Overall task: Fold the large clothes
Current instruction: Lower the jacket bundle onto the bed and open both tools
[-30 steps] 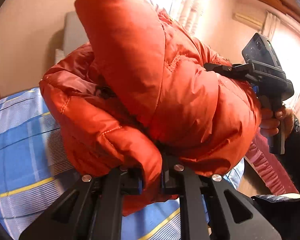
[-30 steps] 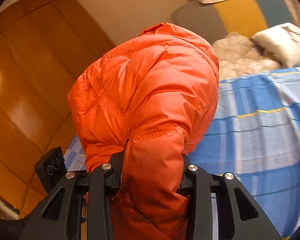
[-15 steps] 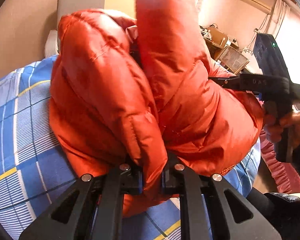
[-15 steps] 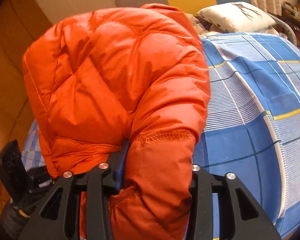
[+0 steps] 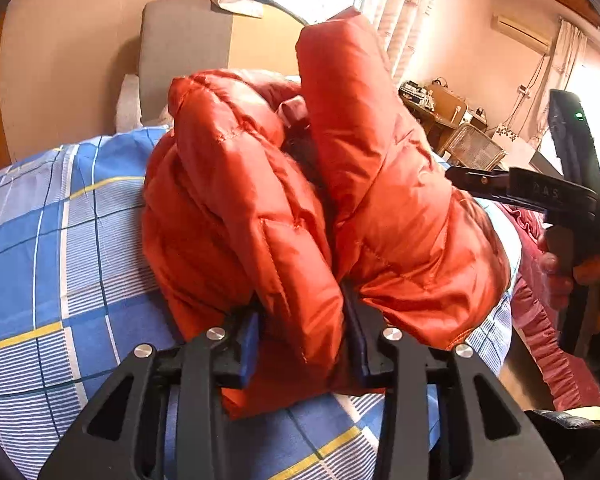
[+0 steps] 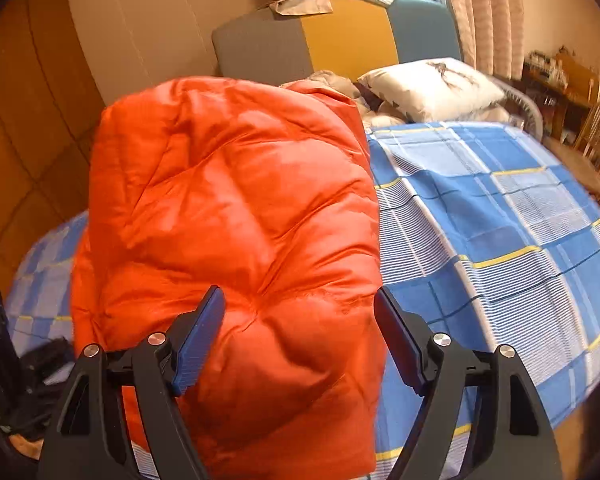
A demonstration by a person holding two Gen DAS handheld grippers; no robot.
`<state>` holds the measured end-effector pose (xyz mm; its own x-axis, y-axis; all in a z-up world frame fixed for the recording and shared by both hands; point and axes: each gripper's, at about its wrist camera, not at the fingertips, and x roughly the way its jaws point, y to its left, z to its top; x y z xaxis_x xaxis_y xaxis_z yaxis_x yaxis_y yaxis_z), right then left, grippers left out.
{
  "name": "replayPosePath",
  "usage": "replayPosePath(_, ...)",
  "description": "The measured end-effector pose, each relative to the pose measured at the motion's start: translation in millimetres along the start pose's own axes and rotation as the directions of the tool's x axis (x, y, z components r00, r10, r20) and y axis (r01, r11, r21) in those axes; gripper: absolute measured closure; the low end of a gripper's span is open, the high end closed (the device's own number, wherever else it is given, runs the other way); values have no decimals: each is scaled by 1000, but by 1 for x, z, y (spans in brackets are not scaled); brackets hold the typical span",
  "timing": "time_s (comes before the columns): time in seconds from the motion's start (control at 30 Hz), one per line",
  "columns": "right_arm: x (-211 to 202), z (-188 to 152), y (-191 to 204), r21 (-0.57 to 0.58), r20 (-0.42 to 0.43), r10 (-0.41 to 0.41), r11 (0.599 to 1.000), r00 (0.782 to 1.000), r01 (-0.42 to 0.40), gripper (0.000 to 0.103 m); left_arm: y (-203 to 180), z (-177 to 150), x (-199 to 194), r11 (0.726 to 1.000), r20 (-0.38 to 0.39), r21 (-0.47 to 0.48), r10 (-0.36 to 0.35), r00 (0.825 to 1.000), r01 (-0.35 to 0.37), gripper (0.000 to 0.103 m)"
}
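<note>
A puffy orange jacket (image 5: 340, 208) lies bundled and folded on the blue checked bed sheet (image 5: 40, 260). My left gripper (image 5: 304, 344) has a thick fold of the jacket's near edge between its pads. Its jaws are opening, and the fold still fills the gap and touches both pads. In the right wrist view the jacket (image 6: 240, 208) rests on the sheet (image 6: 500, 220). My right gripper (image 6: 300, 336) hovers over the jacket's near end, its jaws opening wide and both pads off the fabric. A hand holds the right gripper's body (image 5: 540, 192) at the far right of the left wrist view.
A white pillow (image 6: 428, 84) and a grey, yellow and blue headboard (image 6: 340, 36) stand at the bed's far end. Wooden panelling (image 6: 20, 120) runs along the left. A dark red ruffled cloth (image 5: 540, 312) hangs beside the bed. A cluttered desk and chair (image 6: 596, 128) stand at the right.
The jacket came down from mid-air onto the bed. The right jaws spread and let go of the fold they held. The left jaws widened around their fold. Both views tilted down.
</note>
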<state>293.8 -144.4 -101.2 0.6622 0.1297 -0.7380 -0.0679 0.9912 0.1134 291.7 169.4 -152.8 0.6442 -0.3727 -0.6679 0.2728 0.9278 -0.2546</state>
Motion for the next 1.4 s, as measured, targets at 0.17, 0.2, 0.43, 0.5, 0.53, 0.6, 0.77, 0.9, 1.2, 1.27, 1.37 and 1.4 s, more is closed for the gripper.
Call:
replayPosePath(0.17, -10, -7, 10, 2, 7, -32, 999, 999, 32, 27, -4, 5, 8, 999, -24, 52, 7, 1000, -5, 66)
replayPosePath(0.2, -11, -9, 11, -2, 2, -30, 1000, 1000, 30, 27, -1, 6, 12, 998, -32, 64, 8, 999, -6, 65)
replayPosePath(0.43, 4, -16, 20, -32, -28, -42, 999, 999, 41, 23, 6, 9, 26, 996, -72, 91, 18, 997, -12, 62)
replayPosePath(0.5, 16, -17, 25, -46, -47, -58, 997, 997, 56, 22, 10, 8, 29, 997, -75, 79, 15, 997, -9, 62)
replayPosePath(0.53, 20, -18, 27, -42, -54, -64, 997, 997, 62, 22, 12, 7, 31, 997, -75, 77, 19, 997, -13, 62)
replayPosePath(0.6, 33, -21, 33, -39, -67, -82, 996, 994, 80, 22, 17, 5, 36, 997, -77, 71, 25, 997, -20, 62)
replayPosePath(0.77, 52, -23, 50, -96, -65, -137, 987, 988, 130, 22, 27, 3, 37, 999, -72, 23, 35, 997, -33, 61)
replayPosePath(0.9, 40, -21, 47, -101, -45, -144, 985, 989, 139, 21, 22, 1, 26, 998, -39, 3, 61, 997, -61, 53)
replayPosePath(1.2, -9, -32, 48, -38, 57, -233, 971, 971, 235, 10, 7, -2, -25, 985, 85, -62, 169, 982, -164, 28)
replayPosePath(1.27, -22, -36, 48, -17, 72, -240, 970, 968, 242, 8, 2, -5, -36, 978, 107, -84, 201, 974, -193, 25)
replayPosePath(1.37, -39, -44, 44, 25, 96, -263, 965, 960, 261, 4, -6, -8, -50, 969, 134, -113, 233, 963, -219, 13)
replayPosePath(1.4, -43, -46, 42, 35, 101, -266, 964, 959, 264, 3, -10, -10, -54, 964, 141, -121, 253, 957, -237, 11)
